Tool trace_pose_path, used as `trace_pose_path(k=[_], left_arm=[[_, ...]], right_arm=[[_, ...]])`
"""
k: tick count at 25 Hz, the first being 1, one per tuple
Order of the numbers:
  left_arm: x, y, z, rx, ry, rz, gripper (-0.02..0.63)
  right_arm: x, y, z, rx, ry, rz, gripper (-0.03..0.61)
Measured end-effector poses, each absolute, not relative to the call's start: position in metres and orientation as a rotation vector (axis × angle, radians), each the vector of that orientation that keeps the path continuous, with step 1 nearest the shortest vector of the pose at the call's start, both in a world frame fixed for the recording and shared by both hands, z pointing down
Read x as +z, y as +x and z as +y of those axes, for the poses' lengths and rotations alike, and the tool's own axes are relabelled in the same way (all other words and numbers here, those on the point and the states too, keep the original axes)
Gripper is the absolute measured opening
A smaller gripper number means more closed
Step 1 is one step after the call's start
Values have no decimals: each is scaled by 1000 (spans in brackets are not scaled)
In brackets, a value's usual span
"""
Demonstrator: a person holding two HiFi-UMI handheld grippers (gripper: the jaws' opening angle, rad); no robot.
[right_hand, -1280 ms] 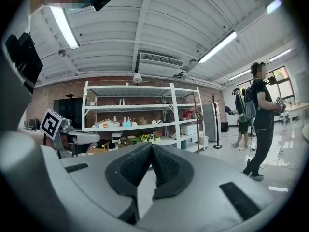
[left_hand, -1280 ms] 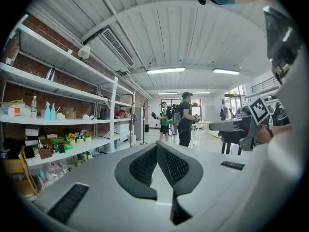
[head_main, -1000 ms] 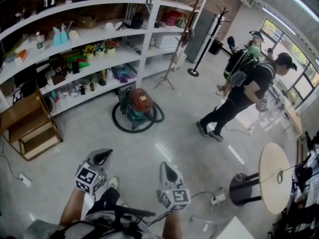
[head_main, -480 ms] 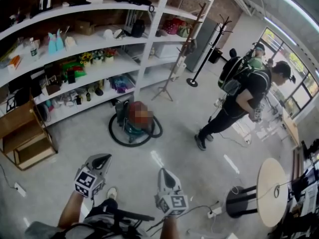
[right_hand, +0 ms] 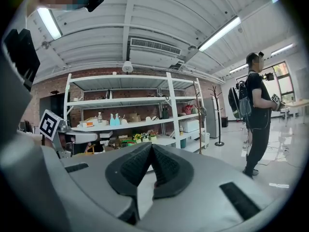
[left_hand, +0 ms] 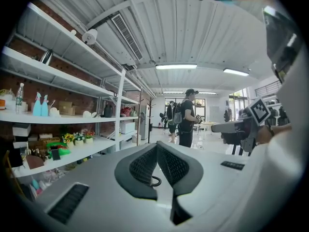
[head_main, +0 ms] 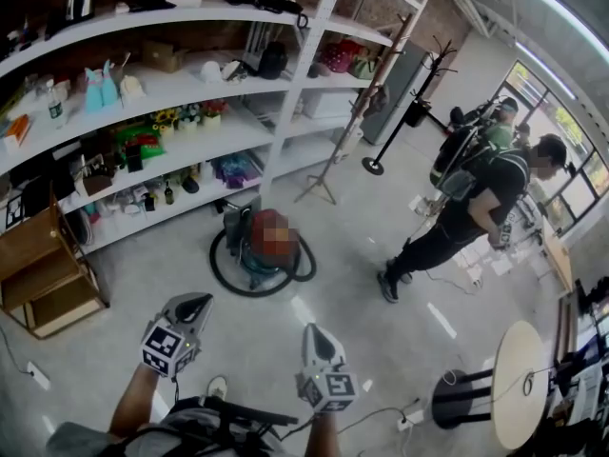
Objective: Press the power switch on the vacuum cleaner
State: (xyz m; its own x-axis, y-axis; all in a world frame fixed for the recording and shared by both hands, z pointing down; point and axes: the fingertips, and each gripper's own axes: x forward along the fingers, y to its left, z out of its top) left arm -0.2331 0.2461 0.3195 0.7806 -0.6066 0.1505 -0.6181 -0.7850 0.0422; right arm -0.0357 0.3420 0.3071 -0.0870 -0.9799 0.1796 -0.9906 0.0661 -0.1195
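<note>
White shelving (head_main: 285, 93) along brick wall, full of small stuff: spray bottles (head_main: 95, 69), flower pots (head_main: 181, 117), boxes. Wooden step stool (head_main: 43, 274) on floor at left end of shelving. Wooden tripod stand (head_main: 357, 122) leaning at shelving's right end, black coat stand (head_main: 375, 167) just past it. Person in dark clothes with backpack (head_main: 471, 203) walking on right, second person (head_main: 500, 112) just behind. Round table (head_main: 519, 369) lower right, power strip (head_main: 411, 415) on floor near its base.

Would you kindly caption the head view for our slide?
Shut and empty, the left gripper and right gripper face a red vacuum cleaner by the shelves.
</note>
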Motion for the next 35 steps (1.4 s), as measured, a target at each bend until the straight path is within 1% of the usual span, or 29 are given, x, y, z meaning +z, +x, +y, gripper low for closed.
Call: trace_pose_path(k=[12, 20, 35], left_arm=[[321, -217, 168, 204, 2893, -967, 9], [334, -191, 132, 251, 2899, -974, 9], [317, -78, 9, 240, 2880, -1003, 9]], right_arm=[[313, -18, 265, 346, 2109, -2230, 3], [323, 15, 224, 335, 2101, -2254, 3], [320, 116, 89, 365, 2032, -2318, 3]])
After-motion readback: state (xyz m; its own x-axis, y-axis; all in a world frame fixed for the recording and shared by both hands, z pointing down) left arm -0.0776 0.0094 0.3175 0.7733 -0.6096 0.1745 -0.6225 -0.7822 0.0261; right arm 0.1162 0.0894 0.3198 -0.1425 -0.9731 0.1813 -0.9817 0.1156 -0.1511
